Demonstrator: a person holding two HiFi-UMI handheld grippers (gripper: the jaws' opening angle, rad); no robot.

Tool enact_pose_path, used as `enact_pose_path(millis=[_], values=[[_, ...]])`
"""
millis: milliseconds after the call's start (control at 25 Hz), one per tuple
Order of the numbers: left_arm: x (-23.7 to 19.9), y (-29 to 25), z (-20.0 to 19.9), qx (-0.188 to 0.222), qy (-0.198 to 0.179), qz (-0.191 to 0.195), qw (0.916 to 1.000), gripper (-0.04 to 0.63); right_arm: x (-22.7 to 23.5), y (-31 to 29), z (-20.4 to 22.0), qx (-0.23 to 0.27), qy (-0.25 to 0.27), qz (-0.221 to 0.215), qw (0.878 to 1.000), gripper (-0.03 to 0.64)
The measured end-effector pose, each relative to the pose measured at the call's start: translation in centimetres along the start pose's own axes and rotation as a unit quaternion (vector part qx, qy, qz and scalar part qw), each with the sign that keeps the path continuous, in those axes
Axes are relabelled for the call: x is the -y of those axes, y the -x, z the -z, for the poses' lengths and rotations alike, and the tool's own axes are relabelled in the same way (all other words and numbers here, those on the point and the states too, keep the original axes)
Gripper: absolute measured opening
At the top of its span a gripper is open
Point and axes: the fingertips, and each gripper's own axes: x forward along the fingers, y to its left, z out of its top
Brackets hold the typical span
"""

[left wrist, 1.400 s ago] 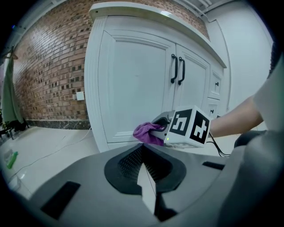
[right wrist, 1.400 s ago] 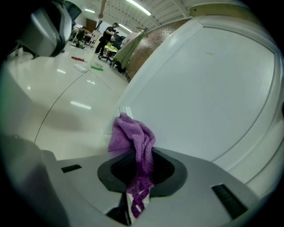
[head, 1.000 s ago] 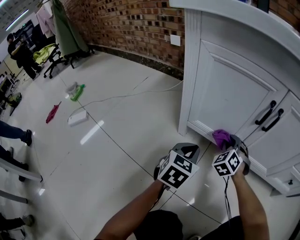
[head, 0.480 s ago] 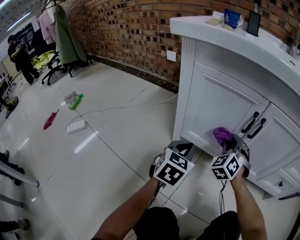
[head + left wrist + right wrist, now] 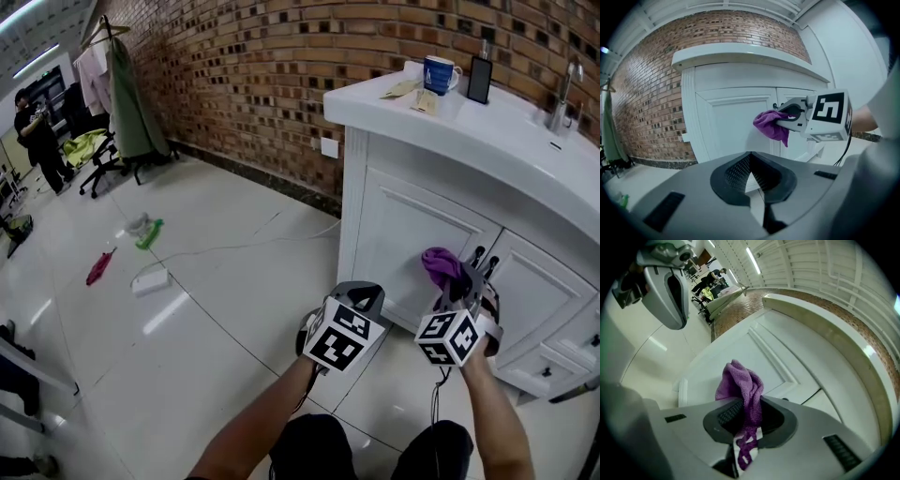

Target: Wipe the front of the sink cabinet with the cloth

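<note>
Low at the left, before the sink cabinet [image 5: 354,187], the left tongs [image 5: 362,294] hang over the floor [image 5: 216,309], closed with nothing between them. To their right, the right tongs [image 5: 461,284] are clamped on the purple cloth [image 5: 441,265]. The cloth bunches above the jaws and seems to touch the left door [image 5: 403,239] near its inner edge, just beside the black handles [image 5: 476,255]. To wipe well, I think the cloth should press flat on the door and move in long overlapping strokes. The hard tongs should not scrape the paint or catch a handle.
</note>
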Motion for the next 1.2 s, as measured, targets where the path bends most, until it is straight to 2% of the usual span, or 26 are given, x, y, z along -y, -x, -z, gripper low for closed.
enact_pose_path(millis=[280,440,560,720,960,1080,1200], values=[[0.4,0.2,-1.8,0.007,-0.026,-0.007,0.9996,0.005,7.4,1.8,-2.5,0.034,-0.012,0.052,0.998,0.071],[-0.1,0.2,-2.1,0.009,-0.025,-0.012,0.9996,0.005,11.7,2.7,-2.7,0.041,-0.023,0.087,0.995,0.071],[-0.5,0.4,-2.9,0.016,-0.023,-0.017,0.9995,0.005,13.5,3.4,-2.4,0.043,-0.036,0.096,0.994,0.071],[-1.4,1.5,-5.3,0.034,-0.024,-0.02,0.9989,0.005,13.5,3.9,-2.2,0.048,-0.046,0.092,0.994,0.071],[0.6,2.5,-8.9,0.056,-0.012,0.012,0.9983,0.005,11.4,3.5,-1.3,0.034,-0.051,0.049,0.997,0.071],[2.2,2.2,-9.3,0.057,-0.012,0.024,0.998,0.005,9.3,3.2,-0.1,0.023,-0.052,0.027,0.998,0.071],[3.4,1.6,-8.5,0.047,-0.008,0.03,0.9984,0.005,7.9,3.4,0.7,0.024,-0.057,0.026,0.998,0.071]])
